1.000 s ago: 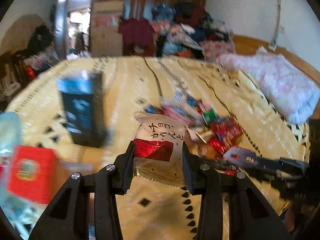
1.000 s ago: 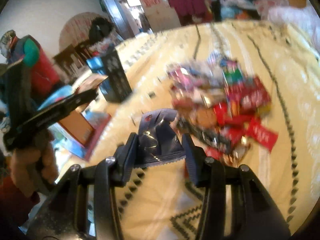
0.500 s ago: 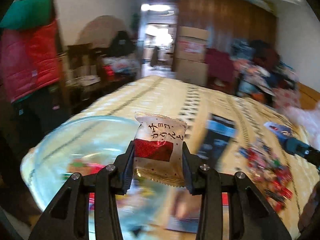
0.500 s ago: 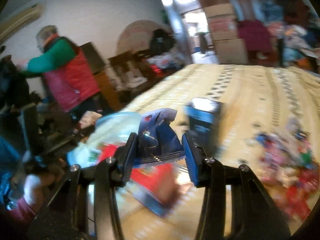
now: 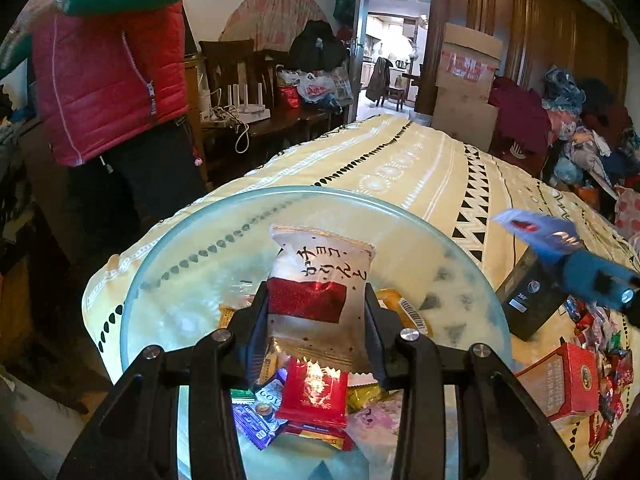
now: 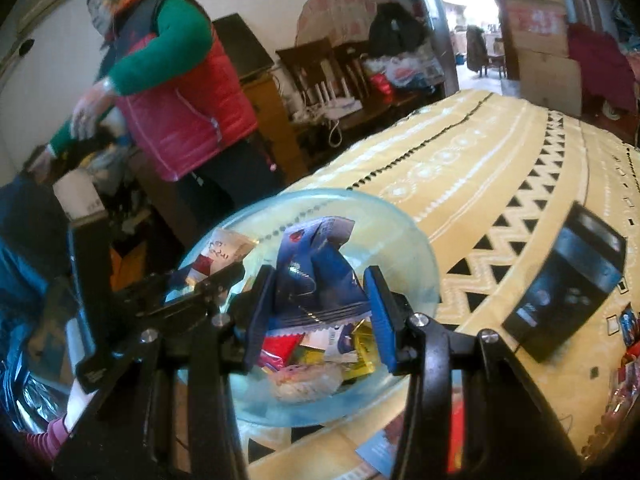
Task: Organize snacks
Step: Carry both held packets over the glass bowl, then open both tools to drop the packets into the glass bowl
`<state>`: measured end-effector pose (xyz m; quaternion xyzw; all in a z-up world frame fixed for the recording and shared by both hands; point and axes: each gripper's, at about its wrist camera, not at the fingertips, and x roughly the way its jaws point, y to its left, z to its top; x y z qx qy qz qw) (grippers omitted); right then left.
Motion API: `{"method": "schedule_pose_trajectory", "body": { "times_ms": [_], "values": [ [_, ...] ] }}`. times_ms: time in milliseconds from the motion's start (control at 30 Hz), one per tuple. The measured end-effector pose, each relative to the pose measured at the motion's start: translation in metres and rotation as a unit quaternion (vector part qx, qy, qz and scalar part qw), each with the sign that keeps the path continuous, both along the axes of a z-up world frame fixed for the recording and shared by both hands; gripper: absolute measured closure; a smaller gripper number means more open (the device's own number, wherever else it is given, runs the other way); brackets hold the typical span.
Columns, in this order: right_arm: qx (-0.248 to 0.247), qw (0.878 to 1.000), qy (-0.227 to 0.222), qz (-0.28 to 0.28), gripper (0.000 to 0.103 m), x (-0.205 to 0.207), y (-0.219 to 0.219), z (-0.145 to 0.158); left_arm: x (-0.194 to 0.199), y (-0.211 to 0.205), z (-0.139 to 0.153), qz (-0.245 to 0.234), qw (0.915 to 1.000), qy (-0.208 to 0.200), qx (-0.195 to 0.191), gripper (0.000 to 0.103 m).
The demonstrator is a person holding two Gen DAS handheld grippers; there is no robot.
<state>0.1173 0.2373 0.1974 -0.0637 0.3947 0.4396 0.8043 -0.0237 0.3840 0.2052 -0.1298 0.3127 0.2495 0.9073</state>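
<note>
My left gripper (image 5: 316,320) is shut on a white snack packet with a red band and Japanese writing (image 5: 320,284), held over a clear glass bowl (image 5: 180,264) that holds several wrapped snacks (image 5: 312,396). My right gripper (image 6: 316,308) is shut on a blue snack packet (image 6: 316,272), also over the bowl (image 6: 420,256). The left gripper (image 6: 192,300) with its white packet (image 6: 220,252) shows to the left in the right wrist view. The right gripper (image 5: 596,280) with the blue packet (image 5: 532,228) shows at right in the left wrist view.
The bowl sits near the corner of a yellow patterned cloth (image 5: 420,168). A black box (image 6: 560,300) stands right of the bowl, and a red box (image 5: 564,380) lies nearer. Loose snacks (image 5: 608,360) lie at far right. A person in a red vest (image 6: 180,92) stands beyond the edge.
Both grippers have swung left from the snack pile to over the glass bowl, each still holding its packet.
</note>
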Motion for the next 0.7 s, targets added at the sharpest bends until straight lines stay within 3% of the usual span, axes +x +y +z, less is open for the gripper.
{"method": "schedule_pose_trajectory", "body": {
  "times_ms": [600, 667, 700],
  "values": [
    [-0.019, 1.000, 0.012, -0.001, 0.056, -0.005, 0.021, -0.015, 0.003, 0.012, -0.007, 0.000, 0.9999, 0.010, -0.005, 0.060],
    [-0.024, 1.000, 0.005, -0.007, 0.055, -0.005, 0.023, -0.015, 0.003, 0.013, -0.007, 0.006, 0.9999, 0.012, 0.000, 0.052],
    [-0.027, 1.000, 0.001, -0.009, 0.049, -0.005, 0.022, -0.015, 0.003, 0.013, -0.007, 0.010, 0.9999, 0.013, 0.001, 0.047]
  ]
}}
